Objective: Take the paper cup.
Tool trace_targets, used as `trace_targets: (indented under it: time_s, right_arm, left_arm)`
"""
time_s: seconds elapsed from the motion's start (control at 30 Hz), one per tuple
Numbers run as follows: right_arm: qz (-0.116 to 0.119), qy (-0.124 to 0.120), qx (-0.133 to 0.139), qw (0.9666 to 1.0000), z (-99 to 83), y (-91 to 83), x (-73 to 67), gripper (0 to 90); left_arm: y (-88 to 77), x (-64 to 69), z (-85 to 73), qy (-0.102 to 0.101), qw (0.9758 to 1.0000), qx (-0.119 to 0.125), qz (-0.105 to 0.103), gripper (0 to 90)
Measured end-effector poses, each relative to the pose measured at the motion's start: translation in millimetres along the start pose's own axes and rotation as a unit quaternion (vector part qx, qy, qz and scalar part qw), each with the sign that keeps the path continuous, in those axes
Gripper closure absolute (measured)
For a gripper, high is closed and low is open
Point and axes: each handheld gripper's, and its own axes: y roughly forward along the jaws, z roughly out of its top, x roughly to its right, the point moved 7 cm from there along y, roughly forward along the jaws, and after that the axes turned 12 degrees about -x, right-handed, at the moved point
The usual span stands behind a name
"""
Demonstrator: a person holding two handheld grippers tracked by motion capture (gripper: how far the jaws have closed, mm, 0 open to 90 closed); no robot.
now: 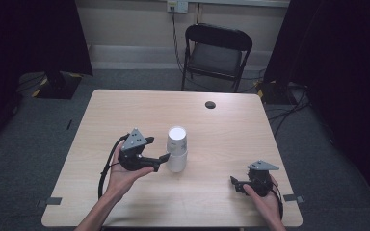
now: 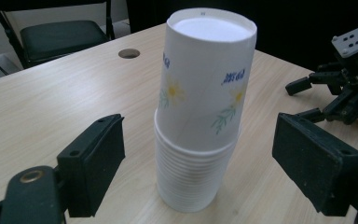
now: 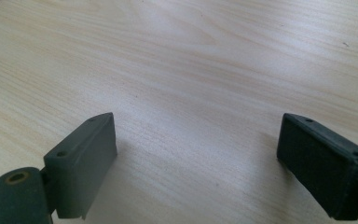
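White paper cups, nested upside down into a single stack (image 1: 177, 149), stand upright near the middle of the pale wood-grain table (image 1: 125, 110). In the left gripper view the topmost cup (image 2: 205, 79) sits higher than the tight bundle of rims beneath it and carries a printed flower motif with blue lettering. The left gripper (image 1: 161, 161), held in the person's left hand (image 1: 120, 175), is positioned just beside the stack on its left side in the high view; its jaws stand spread wide, one to either side of the stack, with clear gaps between the pads and the paper, so nothing is pinched. The right gripper (image 1: 234, 185), held in the person's right hand (image 1: 265, 199), sits near the table's front right corner, well apart from the stack; its jaws are likewise spread, with bare tabletop between them in the right gripper view. A dark round cable hole (image 1: 210, 104) lies in the tabletop towards the far edge. Beyond the table a black folding chair (image 1: 217, 53) stands against the wall. Cables (image 1: 279, 115) trail across the grey floor at right.
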Motion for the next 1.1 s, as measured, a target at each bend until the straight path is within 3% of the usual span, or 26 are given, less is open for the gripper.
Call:
trace_targets:
  time_s: [0.53,0.77,1.1]
  right_arm:
    - [0.000,0.000,0.000,1.0000,0.0,0.0,0.0,11.4]
    - [0.000,0.000,0.000,1.0000,0.0,0.0,0.0,11.4]
    - [0.000,0.000,0.000,1.0000,0.0,0.0,0.0,11.4]
  left_arm:
    - [11.8,0.7,29.9,0.011,0.9998,0.009,-0.014,17.7]
    - [24.4,2.7,33.4,0.015,0.9997,-0.003,-0.021,15.8]
    - [34.3,4.2,40.6,0.025,0.9994,-0.015,-0.016,16.5]
